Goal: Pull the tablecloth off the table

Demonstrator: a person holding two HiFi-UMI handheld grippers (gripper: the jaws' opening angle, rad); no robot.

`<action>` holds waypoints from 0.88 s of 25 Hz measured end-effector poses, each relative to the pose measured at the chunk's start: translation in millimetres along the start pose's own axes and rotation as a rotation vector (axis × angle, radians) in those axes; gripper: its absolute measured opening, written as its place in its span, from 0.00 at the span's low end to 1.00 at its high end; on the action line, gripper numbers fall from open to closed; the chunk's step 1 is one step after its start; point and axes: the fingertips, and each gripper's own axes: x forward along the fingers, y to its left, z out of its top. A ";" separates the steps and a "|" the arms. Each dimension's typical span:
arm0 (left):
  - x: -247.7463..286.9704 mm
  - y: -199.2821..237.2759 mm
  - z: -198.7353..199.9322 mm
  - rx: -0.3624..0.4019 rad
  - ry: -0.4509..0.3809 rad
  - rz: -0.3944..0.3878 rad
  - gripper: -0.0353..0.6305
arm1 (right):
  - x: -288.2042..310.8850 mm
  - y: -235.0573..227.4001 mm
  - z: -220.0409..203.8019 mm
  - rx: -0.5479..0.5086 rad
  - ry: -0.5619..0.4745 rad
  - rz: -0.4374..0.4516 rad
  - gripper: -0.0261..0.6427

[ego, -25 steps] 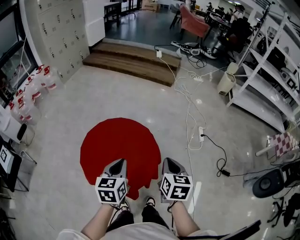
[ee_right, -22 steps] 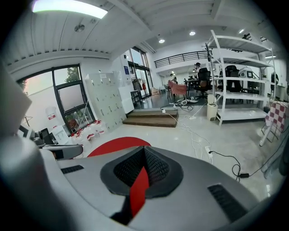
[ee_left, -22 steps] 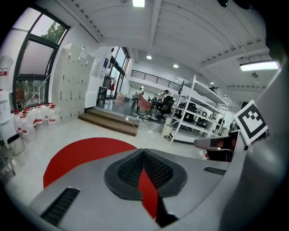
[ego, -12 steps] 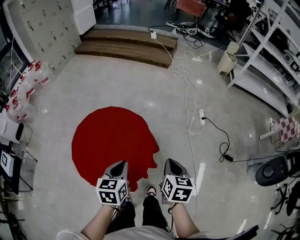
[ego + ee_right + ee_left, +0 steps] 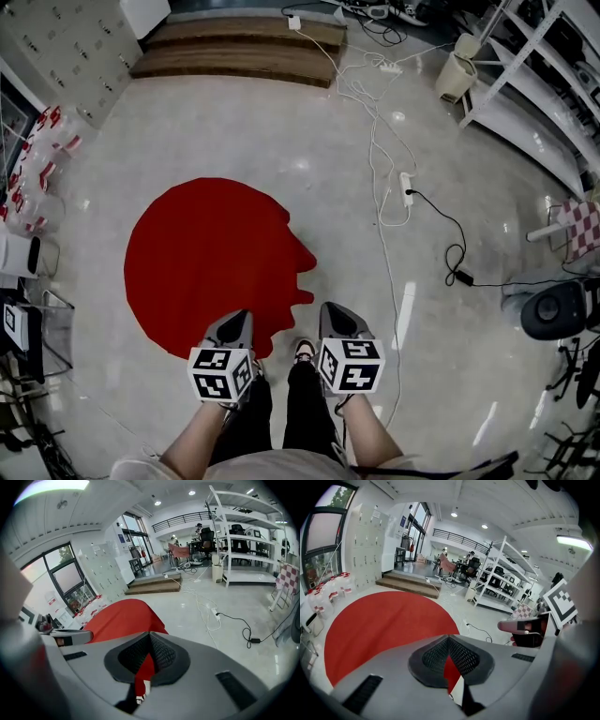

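Observation:
A round red tablecloth (image 5: 211,262) spreads out below and ahead of me in the head view, with folds along its near right edge. My left gripper (image 5: 238,325) is at the cloth's near edge, shut, with a strip of red cloth (image 5: 451,670) pinched between its pads (image 5: 436,656). My right gripper (image 5: 331,315) sits beside the folded right edge and is also shut, red cloth (image 5: 145,667) showing between its pads (image 5: 161,656). The table under the tablecloth (image 5: 379,620) is hidden. In the right gripper view the tablecloth (image 5: 122,616) rises to the left.
White cables and a power strip (image 5: 405,187) trail over the pale floor to the right. A wooden step (image 5: 239,47) lies at the far side, white shelving (image 5: 525,103) at the far right, water bottles (image 5: 33,169) at the left, and a black round device (image 5: 553,309) at the right. The person's shoes (image 5: 302,352) stand between the grippers.
The head view has tipped further down, so the step has slid toward the top edge. The red cloth now sits higher and further left. Both grippers stay shut at its near edge.

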 end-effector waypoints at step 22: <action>5.4 34.9 -41.8 0.007 0.050 0.096 0.08 | 49.1 10.9 -43.5 -0.165 0.108 0.247 0.33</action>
